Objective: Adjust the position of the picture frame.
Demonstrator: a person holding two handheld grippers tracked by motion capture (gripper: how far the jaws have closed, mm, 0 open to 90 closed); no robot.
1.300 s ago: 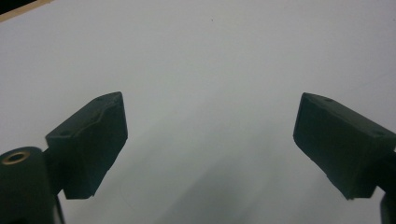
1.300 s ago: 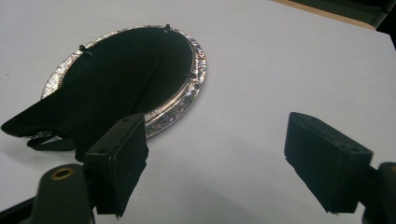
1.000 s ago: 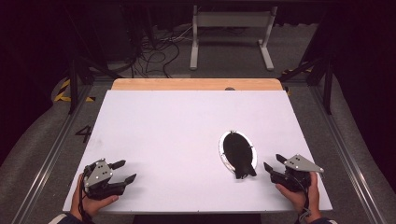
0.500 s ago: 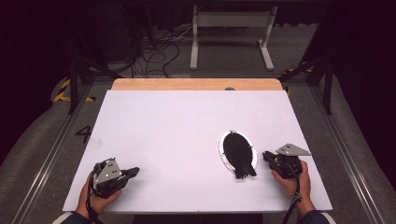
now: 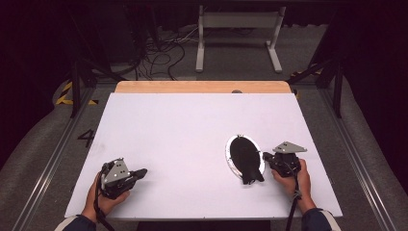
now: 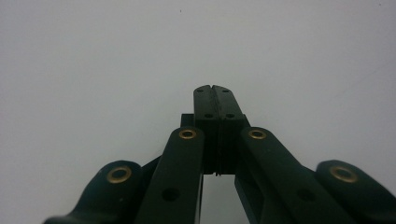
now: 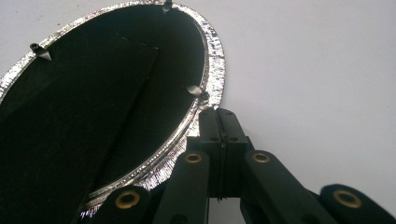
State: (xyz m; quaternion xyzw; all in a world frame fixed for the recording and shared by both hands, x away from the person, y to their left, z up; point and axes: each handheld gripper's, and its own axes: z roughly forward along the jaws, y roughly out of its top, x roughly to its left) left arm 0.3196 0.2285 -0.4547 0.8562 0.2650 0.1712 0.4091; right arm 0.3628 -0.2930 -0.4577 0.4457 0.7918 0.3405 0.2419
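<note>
Thing in hand: an oval frame (image 5: 245, 157) with a glittery silver rim and a black backing, lying back-up on the white table (image 5: 192, 134); a black stand flap pokes past its near end.
Where it lies: just beside the right gripper (image 5: 267, 158), toward the table's middle; in the right gripper view the frame (image 7: 93, 116) runs up and away from the jaw tips, its rim at or against them.
Progress: judged from this, barely begun. The frame lies flat, not lifted, not gripped; every step of handling it is left.
Right gripper state: jaws pressed together on nothing, tips (image 7: 222, 122) at the rim's edge.
Right hand pose: hand (image 5: 291, 179) low on the table's near edge, gripper pointing toward the frame.
Left gripper state: jaws pressed together, empty (image 6: 217, 100).
Left hand pose: left gripper (image 5: 139, 172) resting low near the table's near-left corner, well apart from the frame, bare table ahead of it.
</note>
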